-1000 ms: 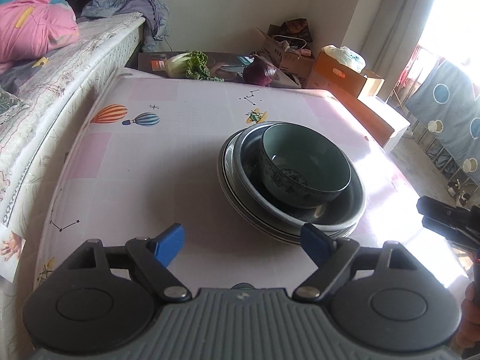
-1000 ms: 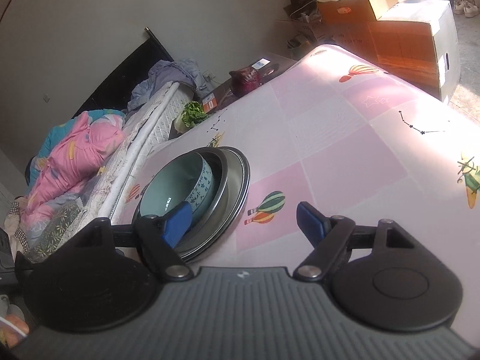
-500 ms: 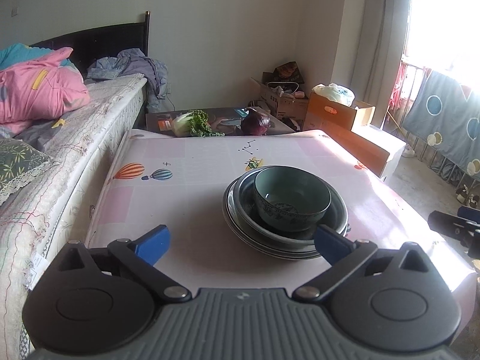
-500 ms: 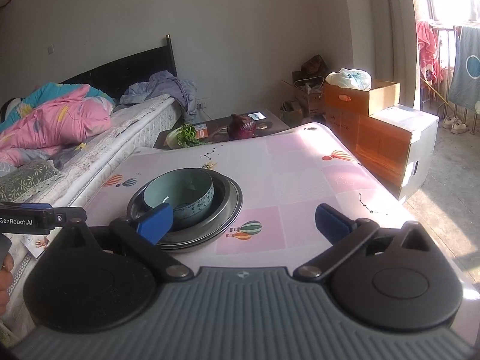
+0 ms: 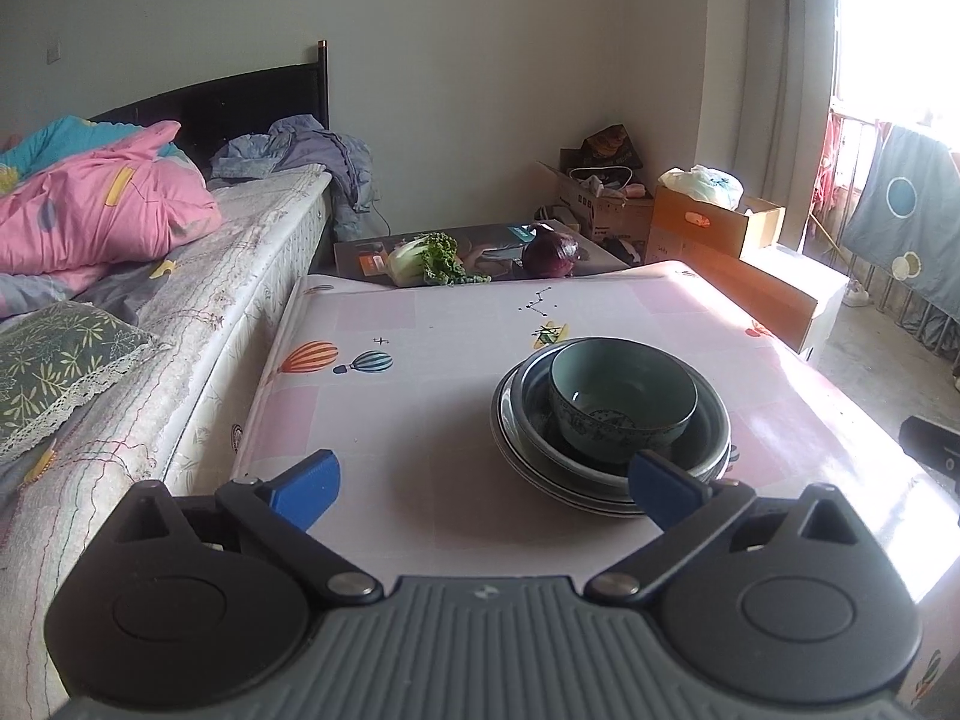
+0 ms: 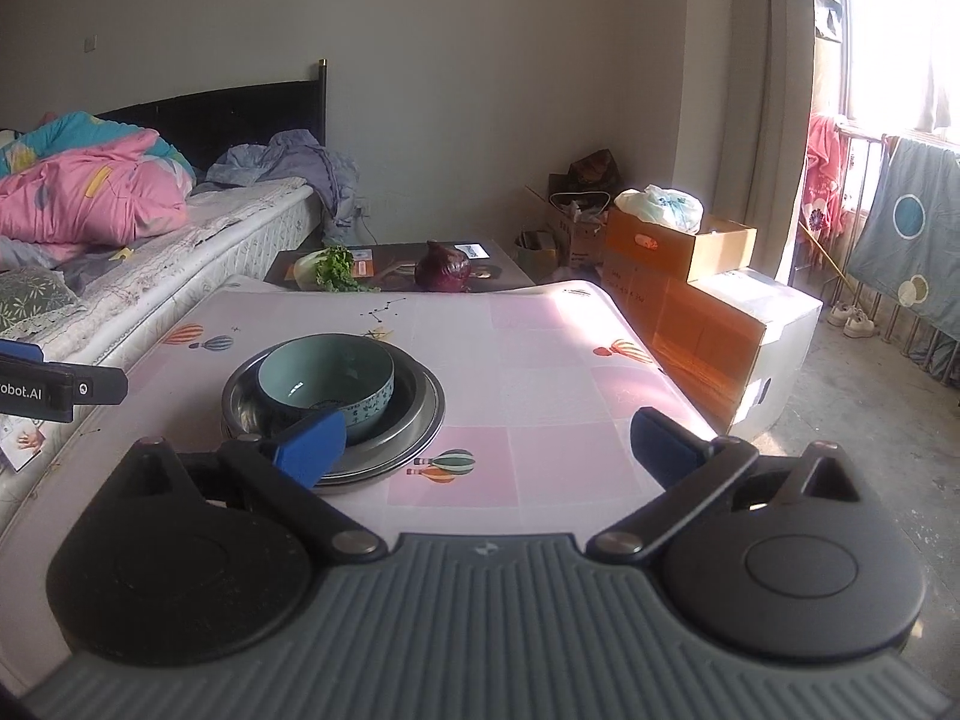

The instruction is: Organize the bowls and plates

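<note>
Legible writing: "obot.AI" in white on the black body of the left claw (image 6: 24, 387), cut off by the left edge of the right wrist view. Labels on the cardboard boxes (image 6: 678, 246) too small to read.

Teal bowl (image 5: 624, 399) seated upright inside a steel basin (image 5: 708, 420), itself nested on stacked plates (image 5: 540, 474), all on the table (image 5: 420, 420) with its pink cloth printed with balloons and constellations. Stack right of centre in the left wrist view, left of centre in the right wrist view.

Left claw (image 5: 483, 489): blue fingertips (image 5: 306, 486) spread wide, nothing between them. Held short of the stack and apart from it; right fingertip overlapping the near rim of the plates in view only, contact not determinable.

Right claw (image 6: 489, 447): blue fingertips (image 6: 666, 444) likewise wide apart, gripping nothing. Stack ahead and to the left, partly hidden behind the left fingertip; bare tablecloth between the tips. Part of this claw visible at the right edge of the left wrist view (image 5: 933, 447).

Surroundings: bed (image 5: 180, 300) along the table's left side, carrying a pink quilt (image 5: 102, 210). Beyond the far table edge, a low dark surface bearing a leafy cabbage (image 5: 423, 258) and a red cabbage (image 5: 551, 252).
</note>
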`<state>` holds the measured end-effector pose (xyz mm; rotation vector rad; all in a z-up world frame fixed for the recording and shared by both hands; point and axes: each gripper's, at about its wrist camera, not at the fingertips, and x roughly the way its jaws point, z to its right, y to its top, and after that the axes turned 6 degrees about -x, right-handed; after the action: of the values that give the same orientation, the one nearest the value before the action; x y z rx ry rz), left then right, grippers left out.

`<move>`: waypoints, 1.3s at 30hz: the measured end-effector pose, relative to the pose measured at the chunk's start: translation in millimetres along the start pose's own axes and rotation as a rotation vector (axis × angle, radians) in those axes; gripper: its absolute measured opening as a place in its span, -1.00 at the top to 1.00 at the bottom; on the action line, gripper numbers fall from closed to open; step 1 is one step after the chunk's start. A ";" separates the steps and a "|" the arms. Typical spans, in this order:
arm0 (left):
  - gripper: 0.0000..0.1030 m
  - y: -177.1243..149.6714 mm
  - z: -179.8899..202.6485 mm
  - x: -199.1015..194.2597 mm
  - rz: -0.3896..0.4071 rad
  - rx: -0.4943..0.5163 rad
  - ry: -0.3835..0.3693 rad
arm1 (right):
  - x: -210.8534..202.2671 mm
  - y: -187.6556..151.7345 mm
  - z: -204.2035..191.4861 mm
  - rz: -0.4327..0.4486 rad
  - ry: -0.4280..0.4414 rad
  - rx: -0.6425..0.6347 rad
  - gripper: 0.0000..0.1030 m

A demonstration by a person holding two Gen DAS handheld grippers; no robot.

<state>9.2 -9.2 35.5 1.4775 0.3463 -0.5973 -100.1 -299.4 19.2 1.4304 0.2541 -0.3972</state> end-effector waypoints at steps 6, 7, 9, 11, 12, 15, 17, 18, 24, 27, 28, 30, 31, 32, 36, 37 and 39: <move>-1.00 1.4 2.0 -1.5 0.016 -0.001 0.049 | -1.0 4.1 -9.0 -0.005 -0.039 -0.052 -0.98; -1.00 1.4 3.5 -1.0 0.016 0.006 0.061 | -0.3 4.5 -10.9 -0.005 -0.041 -0.065 -0.98; -1.00 0.9 5.1 0.0 0.014 0.010 0.085 | -0.7 5.4 -14.5 -0.003 -0.039 -0.082 -0.97; -1.00 0.7 6.5 0.1 0.024 0.013 0.097 | -0.8 5.8 -16.4 0.003 -0.022 -0.092 -0.98; -1.00 0.6 6.9 -0.1 0.027 0.016 0.100 | -1.2 6.1 -17.0 0.007 -0.008 -0.093 -0.97; -1.00 0.8 6.9 1.1 0.030 0.023 0.103 | -0.3 6.9 -17.6 0.011 0.041 -0.081 -0.98; -1.00 0.5 7.7 3.4 0.032 0.032 0.114 | 1.8 7.7 -16.7 0.013 0.074 -0.054 -0.98; -1.00 -0.1 9.0 4.0 0.033 0.037 0.118 | 2.9 8.1 -15.6 0.012 0.092 -0.039 -0.98; -1.00 -1.6 7.3 14.4 -0.004 0.020 0.111 | 15.7 8.3 -11.0 0.005 0.190 0.040 -0.97; -1.00 -1.2 2.9 23.4 -0.058 -0.010 0.094 | 25.6 7.2 -12.7 -0.018 0.215 0.063 -0.98; -1.00 -1.8 2.3 26.6 -0.073 -0.014 0.094 | 31.4 7.0 -13.9 -0.033 0.225 0.074 -0.98; -1.00 -3.4 0.3 32.9 -0.098 -0.021 0.095 | 38.9 6.3 -15.3 -0.054 0.238 0.092 -0.98; -1.00 -4.1 -0.7 36.2 -0.112 -0.027 0.092 | 44.6 5.3 -16.4 -0.067 0.249 0.106 -0.98; -1.00 -4.8 -1.3 39.4 -0.128 -0.033 0.087 | 47.9 4.7 -16.9 -0.076 0.258 0.115 -0.98; -1.00 -8.0 -1.9 48.6 -0.170 -0.048 0.077 | 66.2 2.1 -22.5 -0.122 0.305 0.151 -0.97; -1.00 -8.6 -1.4 50.8 -0.179 -0.047 0.077 | 70.8 1.5 -24.4 -0.134 0.311 0.158 -0.98; -1.00 -9.5 0.0 55.0 -0.199 -0.049 0.072 | 79.7 0.1 -27.5 -0.153 0.323 0.167 -0.98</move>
<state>48.4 -18.0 -3.4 1.4295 0.5654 -0.6903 -25.8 -281.2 -16.4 1.6439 0.6058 -0.3156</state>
